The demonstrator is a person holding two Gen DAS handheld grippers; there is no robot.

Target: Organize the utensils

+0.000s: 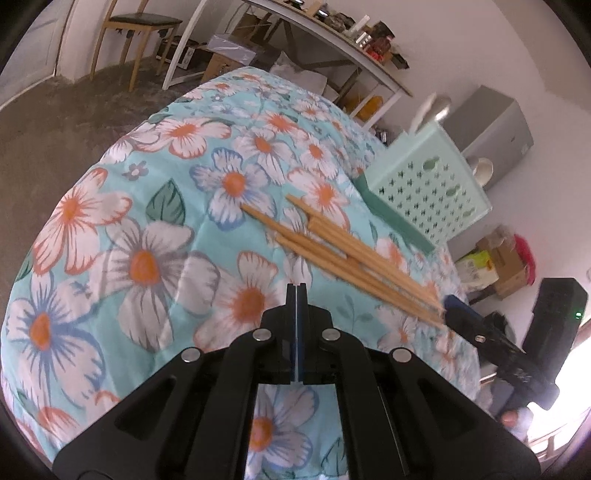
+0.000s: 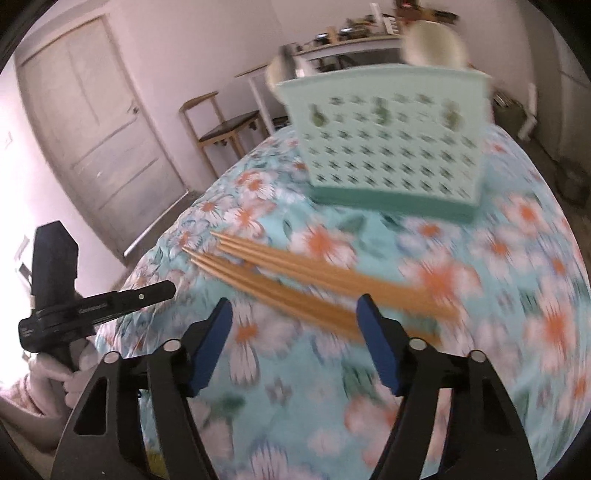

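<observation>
From where I sit, the biggest thing under both cameras is the table (image 1: 110, 229), draped in a turquoise cloth printed with white and orange flowers. On it stands a mint-green perforated utensil basket (image 2: 388, 147) with a darker green base; rounded pale and metallic shapes rise above its rim, but they are too blurred for me to name. A loose bundle of wooden chopsticks (image 1: 343, 254) lies flat on the cloth just in front of the basket, apart from it. My left hand-held gripper (image 1: 296, 290) has its jaws pressed together with nothing between them, and hangs above the cloth near the chopsticks' middle. My right hand-held gripper (image 2: 295, 332) has its blue-padded jaws apart; the chopsticks' thicker ends run behind the right-hand pad, and the motion blur keeps me from telling whether anything touches them. In the right wrist view a hand (image 2: 70, 376) holds the left tool's handle at the lower left. Beyond the table I see a wooden chair (image 1: 136, 33), a panelled door (image 2: 96, 122), a long white desk (image 1: 332, 48) piled with clutter, a grey cabinet (image 1: 491, 129) and cardboard boxes (image 1: 506, 258) on the floor.
</observation>
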